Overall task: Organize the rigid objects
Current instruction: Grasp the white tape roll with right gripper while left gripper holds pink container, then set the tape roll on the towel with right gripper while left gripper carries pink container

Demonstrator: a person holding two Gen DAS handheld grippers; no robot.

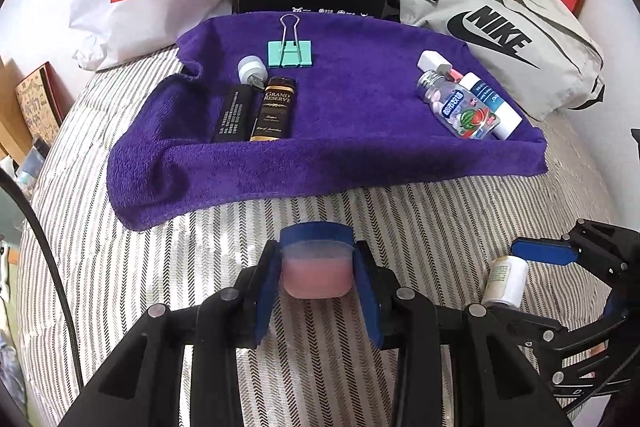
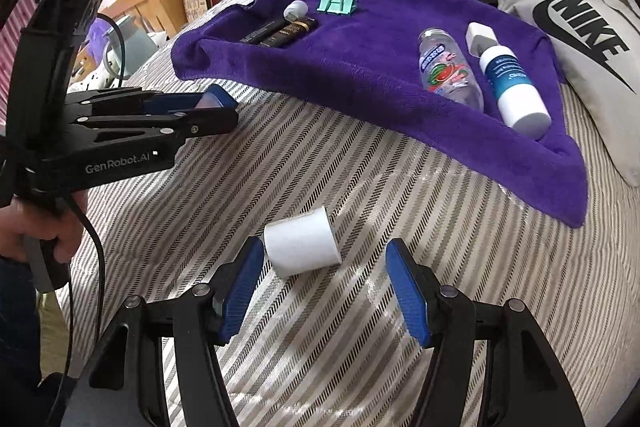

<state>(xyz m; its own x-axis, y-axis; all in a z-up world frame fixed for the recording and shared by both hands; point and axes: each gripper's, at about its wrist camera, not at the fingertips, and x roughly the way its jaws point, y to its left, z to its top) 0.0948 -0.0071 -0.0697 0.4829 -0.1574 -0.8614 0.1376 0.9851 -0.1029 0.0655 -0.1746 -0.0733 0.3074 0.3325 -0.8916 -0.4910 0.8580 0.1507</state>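
The step in hand looks like a double pick-up from the striped bedspread (image 2: 320,163), with both finds bound for the purple towel (image 1: 340,131) farther back, where the other rigid items already lie in two groups: a dark tube and a gold-labelled bottle (image 1: 276,109) on the left with a small white-capped item behind them, a clear pill bottle (image 1: 460,105) and a white and blue bottle (image 2: 514,89) on the right, and a mint binder clip (image 1: 289,53) at the far middle. To do it well, the right gripper (image 2: 324,285) should centre its pads on the body of the small white bottle (image 2: 302,247), which lies on its side and could roll away if only one pad meets it first; closing squarely across the round body and lifting straight up seems the safer course. Its jaws stand well apart and hold nothing; the bottle lies just beyond and between the tips, close to the left pad, and I cannot tell whether it touches. The left gripper (image 1: 316,267) is clamped on a small pink jar with a blue lid (image 1: 316,263), pads pressing both sides, held over the near bedspread short of the towel's front edge.
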